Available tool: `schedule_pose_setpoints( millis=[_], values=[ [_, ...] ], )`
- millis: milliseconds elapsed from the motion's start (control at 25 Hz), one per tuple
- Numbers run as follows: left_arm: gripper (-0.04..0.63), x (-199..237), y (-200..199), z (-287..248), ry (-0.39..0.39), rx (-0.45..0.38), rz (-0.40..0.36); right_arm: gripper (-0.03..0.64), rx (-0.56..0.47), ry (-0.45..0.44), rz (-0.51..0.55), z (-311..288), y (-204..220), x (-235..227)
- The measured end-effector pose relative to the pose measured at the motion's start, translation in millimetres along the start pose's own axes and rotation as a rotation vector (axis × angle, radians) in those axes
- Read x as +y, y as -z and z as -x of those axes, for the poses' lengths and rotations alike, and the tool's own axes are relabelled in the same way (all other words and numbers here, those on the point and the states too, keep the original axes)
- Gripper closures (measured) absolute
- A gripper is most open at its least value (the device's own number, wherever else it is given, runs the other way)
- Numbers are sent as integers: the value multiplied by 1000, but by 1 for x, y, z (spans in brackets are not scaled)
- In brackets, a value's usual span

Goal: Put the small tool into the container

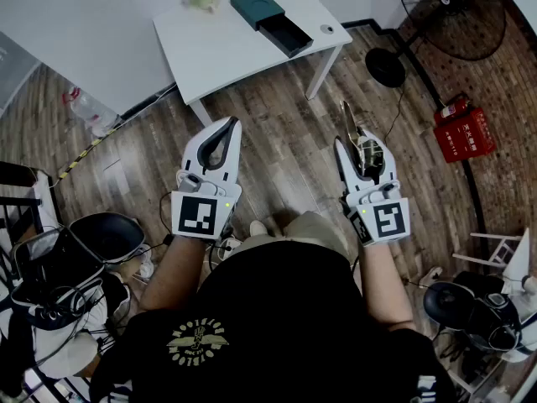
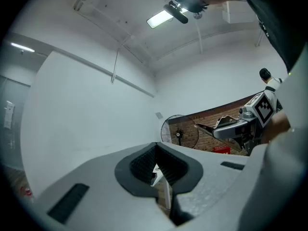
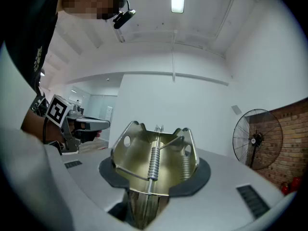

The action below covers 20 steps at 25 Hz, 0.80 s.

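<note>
Room: wooden floor, white walls, and a white table well ahead of the person; a standing fan is at far right.
Container: dark green box on the table, its black drawer pulled out toward the person.
Arms: both bare forearms reach forward from the torso with elbows bent. The grippers are side by side at about the same height and well apart, jaws pointing toward the table.
Left gripper: jaw tips together, nothing between the pads.
Right gripper: jaws clamped on the small tool.
Small tool: brass-coloured metal spring clip. Its narrow end juts beyond the jaw tips, and its wide end with coil springs faces the right gripper view's camera. It is held in the air, well apart from the container.
</note>
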<state>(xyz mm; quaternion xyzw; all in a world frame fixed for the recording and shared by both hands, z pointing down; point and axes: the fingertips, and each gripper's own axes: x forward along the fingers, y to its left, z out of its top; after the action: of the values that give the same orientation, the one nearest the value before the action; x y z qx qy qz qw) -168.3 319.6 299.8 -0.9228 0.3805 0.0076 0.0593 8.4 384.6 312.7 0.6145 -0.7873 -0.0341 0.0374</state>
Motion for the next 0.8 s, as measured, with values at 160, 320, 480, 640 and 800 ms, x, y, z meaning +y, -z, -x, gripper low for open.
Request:
schedule_pose_setpoints(
  millis=[160, 320, 480, 640, 800],
  values=[
    [589, 10, 11, -5, -3, 23, 14, 453, 18, 7, -10, -9, 3, -4],
    [589, 20, 21, -13, -9, 34, 33, 453, 30, 4, -17, -18, 8, -12],
    [589, 29, 30, -19, -27, 49, 39, 453, 25, 5, -41, -23, 10, -24],
    [589, 40, 36, -29, -39, 56, 38, 453, 37, -3, -52, -33, 11, -33],
    [589, 43, 45, -44, -36, 66, 37, 453, 45, -4, -80, -41, 18, -45]
  ],
)
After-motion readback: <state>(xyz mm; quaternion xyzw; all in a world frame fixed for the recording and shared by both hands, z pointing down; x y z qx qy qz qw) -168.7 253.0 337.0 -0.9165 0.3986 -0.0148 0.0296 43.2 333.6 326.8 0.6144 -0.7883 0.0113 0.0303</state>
